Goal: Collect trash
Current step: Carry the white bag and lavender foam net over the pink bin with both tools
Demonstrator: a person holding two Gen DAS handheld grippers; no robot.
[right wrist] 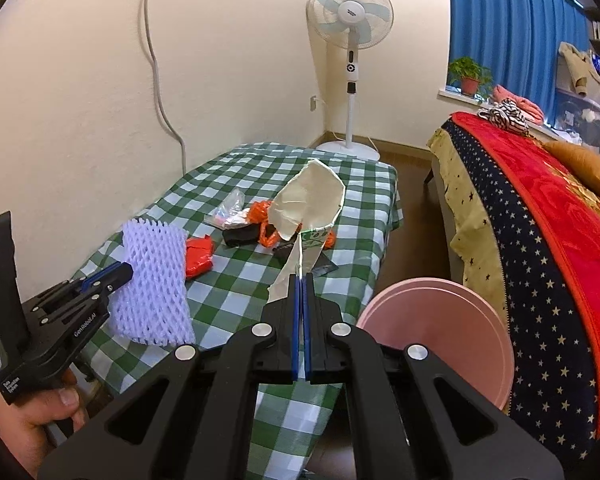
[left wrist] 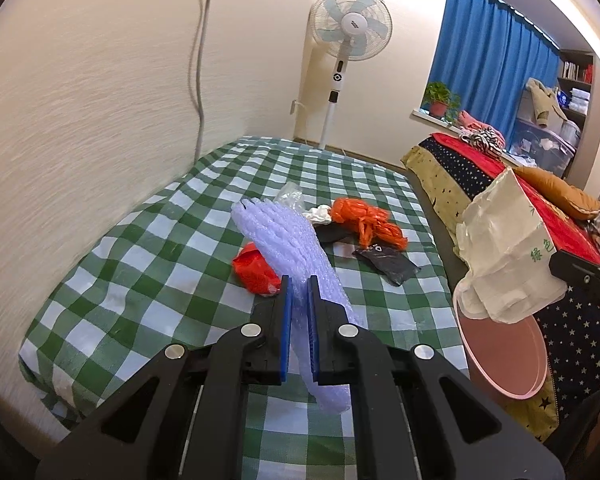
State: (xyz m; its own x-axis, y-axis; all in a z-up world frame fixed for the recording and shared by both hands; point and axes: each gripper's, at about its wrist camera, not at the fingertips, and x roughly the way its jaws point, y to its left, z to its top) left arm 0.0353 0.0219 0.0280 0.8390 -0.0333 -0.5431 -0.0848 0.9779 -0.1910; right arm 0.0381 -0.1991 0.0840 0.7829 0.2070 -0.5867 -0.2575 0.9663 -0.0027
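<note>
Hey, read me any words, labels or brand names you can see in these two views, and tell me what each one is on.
"GenRobot.AI": side of the left tool.
"Data Acquisition System", tiny and only roughly legible: its handle.
Green characters on the white paper bag: "绿色" at a guess, partly cut off.
Fan hub badge: too small.
Black packet: white mark, unreadable.

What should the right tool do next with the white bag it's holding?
Probably carry the crumpled white plastic bag a little further over the round pink plastic bin and open there. The right tool is shut on the bag's edge, and in the left wrist view the bag hangs above the bin's near rim, not its middle, so it may catch there.
</note>
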